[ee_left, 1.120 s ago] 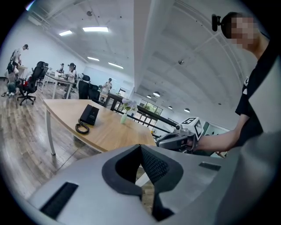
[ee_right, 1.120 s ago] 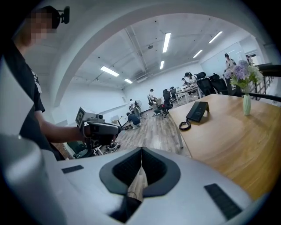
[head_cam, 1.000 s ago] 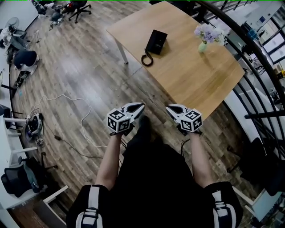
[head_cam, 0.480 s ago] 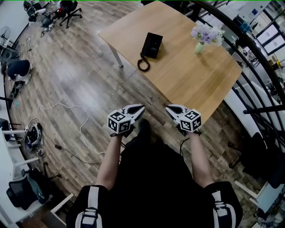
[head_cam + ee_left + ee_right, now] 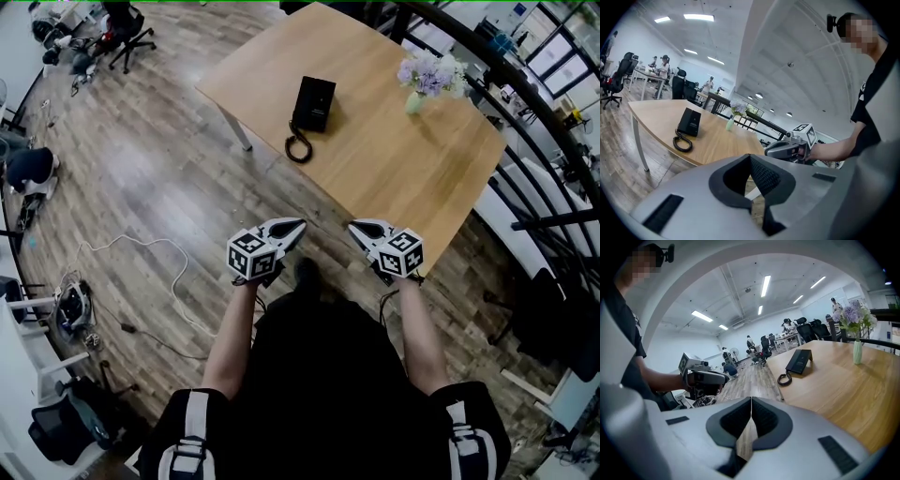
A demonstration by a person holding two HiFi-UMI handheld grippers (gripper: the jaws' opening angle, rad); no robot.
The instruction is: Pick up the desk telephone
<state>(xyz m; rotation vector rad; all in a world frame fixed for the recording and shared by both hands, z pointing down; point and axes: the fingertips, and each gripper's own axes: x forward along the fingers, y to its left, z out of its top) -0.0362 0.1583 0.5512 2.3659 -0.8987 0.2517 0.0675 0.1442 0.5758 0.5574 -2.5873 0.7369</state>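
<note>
Far across the wooden table [image 5: 403, 178] lies the desk telephone [image 5: 313, 103], well apart from both grippers. Left gripper [image 5: 296, 226] and right gripper [image 5: 357, 227] show jaws pressed together, empty. Danger: arriving closed, they could shove the phone or snag its coiled cord [image 5: 298, 148] near the edge.

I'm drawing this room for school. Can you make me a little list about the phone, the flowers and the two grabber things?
phone: black desk telephone on the wooden table, coiled cord near the edge
flowers: purple, in a vase, same table
left gripper: jaws shut, empty, short of the table
right gripper: jaws shut, empty, short of the table
</note>
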